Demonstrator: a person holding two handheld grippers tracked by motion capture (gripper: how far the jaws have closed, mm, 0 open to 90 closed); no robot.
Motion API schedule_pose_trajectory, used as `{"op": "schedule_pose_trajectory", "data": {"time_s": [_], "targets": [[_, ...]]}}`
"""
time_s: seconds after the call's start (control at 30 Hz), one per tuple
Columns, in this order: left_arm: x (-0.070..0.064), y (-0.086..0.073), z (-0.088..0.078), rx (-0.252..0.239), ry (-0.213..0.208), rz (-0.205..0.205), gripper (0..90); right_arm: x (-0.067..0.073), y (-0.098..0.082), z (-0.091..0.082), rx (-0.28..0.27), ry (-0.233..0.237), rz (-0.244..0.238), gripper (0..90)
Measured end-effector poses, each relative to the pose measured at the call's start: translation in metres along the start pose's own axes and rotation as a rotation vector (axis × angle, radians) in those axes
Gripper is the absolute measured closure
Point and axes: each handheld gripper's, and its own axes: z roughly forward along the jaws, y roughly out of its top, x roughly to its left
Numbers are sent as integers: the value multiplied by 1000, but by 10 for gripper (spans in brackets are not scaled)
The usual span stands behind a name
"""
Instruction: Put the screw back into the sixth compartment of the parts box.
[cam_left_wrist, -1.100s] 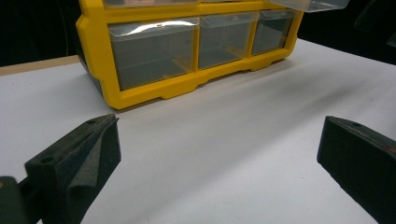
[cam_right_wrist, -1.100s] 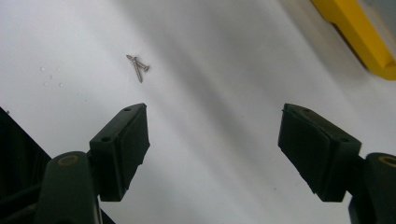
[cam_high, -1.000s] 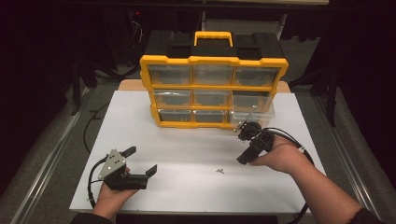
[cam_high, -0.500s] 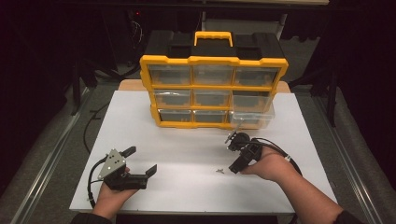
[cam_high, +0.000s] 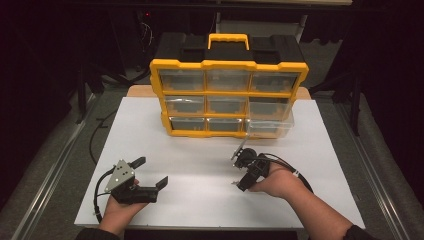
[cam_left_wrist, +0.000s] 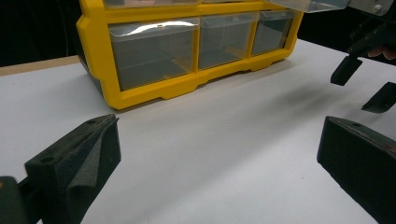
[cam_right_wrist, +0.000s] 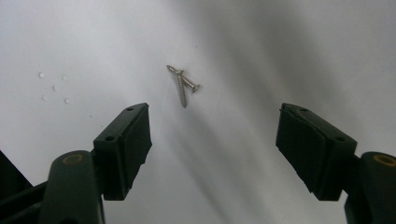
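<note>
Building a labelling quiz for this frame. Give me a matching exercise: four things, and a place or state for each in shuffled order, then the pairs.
Things:
1. screws
2. organizer
3. left gripper
4. pulled-out drawer

Places or states:
A. yellow frame, stands at the far side of the white table
B. lie crossed on the table, ahead of the open right gripper
C. clear, sticks out at the bottom right of the organizer
D. open, nothing between its jaws

Pairs: 1-B, 2-A, 3-D, 4-C
</note>
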Motion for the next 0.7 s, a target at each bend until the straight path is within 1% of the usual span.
{"op": "schedule_pose_trajectory", "data": {"time_s": [0.07, 0.1, 0.2, 0.37, 0.47, 0.63, 0.7], "targets": [[0, 0, 0, 0, 0, 0, 1, 1, 1, 2, -3, 0, -10, 297], [0, 0, 0, -1, 0, -1, 1, 2, 1, 2, 4, 2, -16, 304], [0, 0, 0, -1, -1, -1, 1, 4, 3, 4, 3, 3, -22, 329], [0, 0, 0, 0, 0, -1, 1, 6, 4, 6, 3, 12, -32, 398], [0, 0, 0, -1, 0, -1, 1, 7, 4, 8, 5, 19, -41, 464], [0, 0, 0, -1, 0, -1, 1, 7, 4, 9, -9, 25, -45, 597], [0, 0, 0, 0, -1, -4, 1, 7, 5, 10, -11, 29, -45, 630]]}}
